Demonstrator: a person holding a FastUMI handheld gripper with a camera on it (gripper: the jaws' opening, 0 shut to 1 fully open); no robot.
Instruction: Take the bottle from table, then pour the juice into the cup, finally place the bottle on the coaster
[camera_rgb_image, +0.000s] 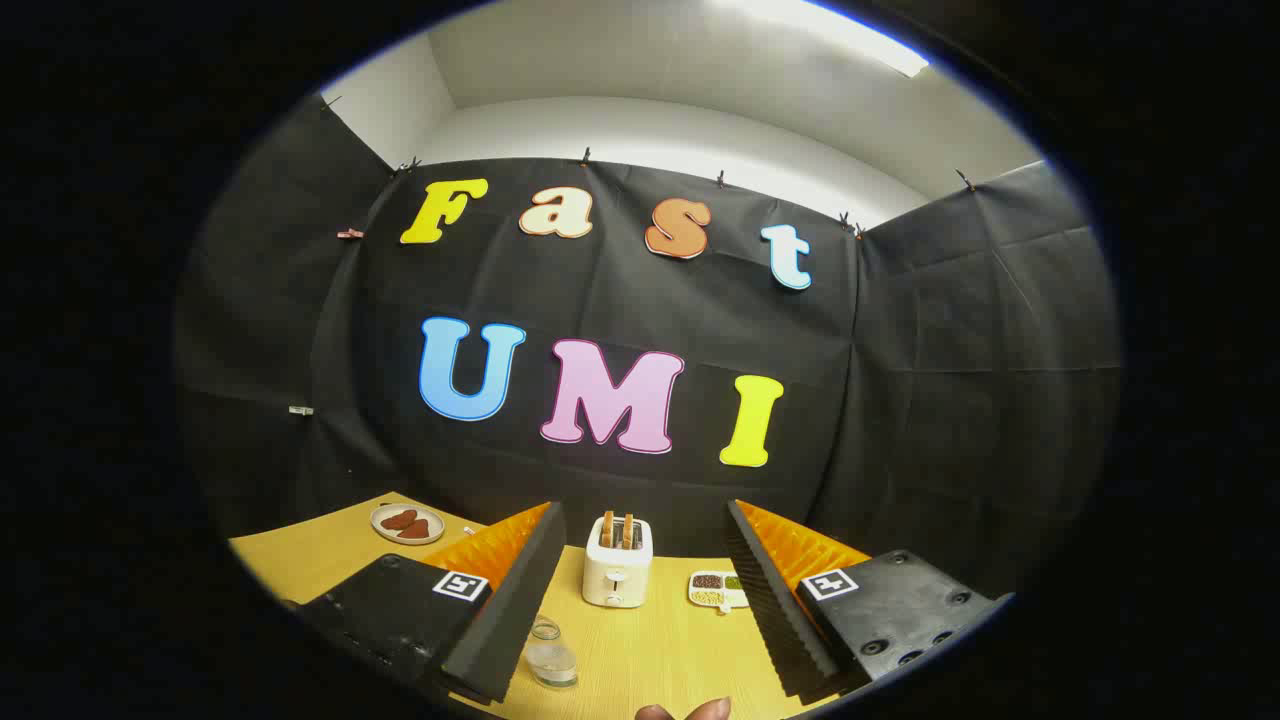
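Yellow bench (640, 640) lies under the tool (640, 600), whose fingers stand wide apart and hold nothing. From the left: a plate (407, 523) beyond the left finger, a clear bottle (550, 655) just inside it, a toaster (618, 560) ahead, a snack tray (718, 588). The take step looks not yet done; next the tool must drop down around the bottle.

Beside the glossy white plastic toaster (617, 562), a clear glass bottle (551, 655) stands on the matt wood-grain table (650, 650).
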